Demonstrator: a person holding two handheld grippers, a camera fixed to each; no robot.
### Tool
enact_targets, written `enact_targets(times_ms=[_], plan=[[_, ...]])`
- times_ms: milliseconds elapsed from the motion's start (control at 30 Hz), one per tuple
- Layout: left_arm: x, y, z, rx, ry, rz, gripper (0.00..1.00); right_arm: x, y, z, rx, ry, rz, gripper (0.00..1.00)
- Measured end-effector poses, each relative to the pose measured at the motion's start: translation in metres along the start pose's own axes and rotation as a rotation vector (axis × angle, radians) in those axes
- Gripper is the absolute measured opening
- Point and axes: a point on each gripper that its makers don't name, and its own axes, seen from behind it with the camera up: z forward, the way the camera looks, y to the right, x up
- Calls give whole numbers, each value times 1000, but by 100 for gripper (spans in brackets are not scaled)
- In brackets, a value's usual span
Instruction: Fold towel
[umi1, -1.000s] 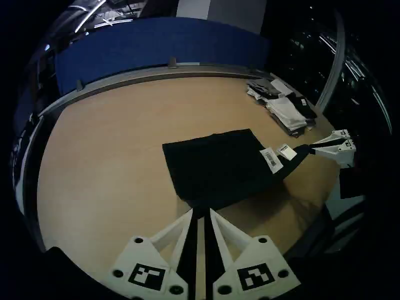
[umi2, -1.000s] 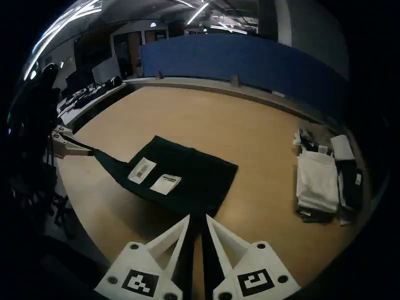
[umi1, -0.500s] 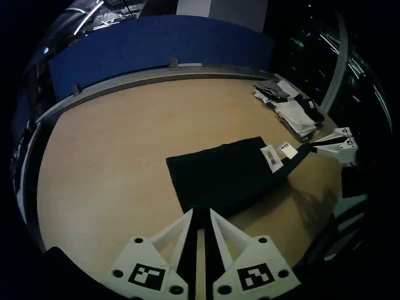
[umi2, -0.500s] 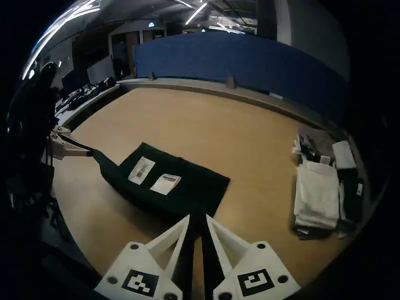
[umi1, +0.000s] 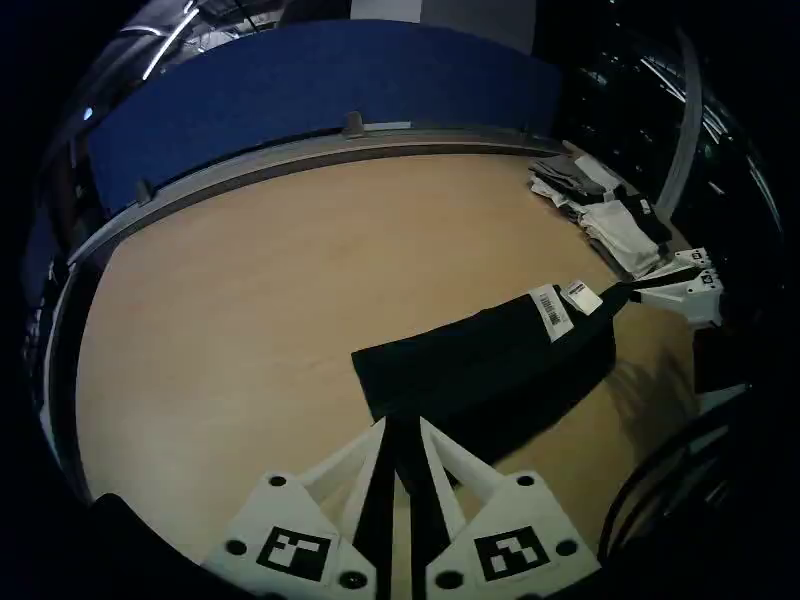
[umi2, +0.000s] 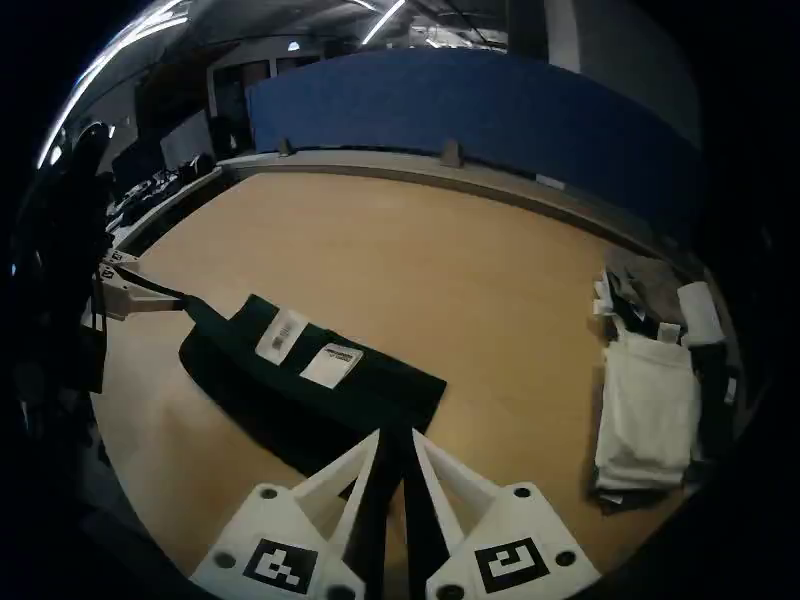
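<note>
Left tool (umi1: 403, 425) and right tool (umi2: 396, 435) each pinch a corner of the dark towel (umi1: 485, 350), which sags between them onto the worktop (umi1: 250, 270). It looks soft, light and floppy, so corners seem the best hold.

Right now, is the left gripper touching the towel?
Touching. The left gripper view shows the left gripper shut on a corner of the towel.

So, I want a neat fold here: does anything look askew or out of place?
Nothing spilled or damaged. Two white tags sit exposed on the top face of the dark towel, bright against it. The pile of folded cloths by the table edge is uneven, with pieces sticking out.
</note>
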Motion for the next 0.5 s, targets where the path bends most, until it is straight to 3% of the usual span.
enact_targets(times_ms=[200,500], plan=[[0,-7,20,2,-23,0,8,0,7,20,-3,-20,12,8],[-8,-10,36,9,-51,10,8,-7,10,35,-4,-45,31,8]])
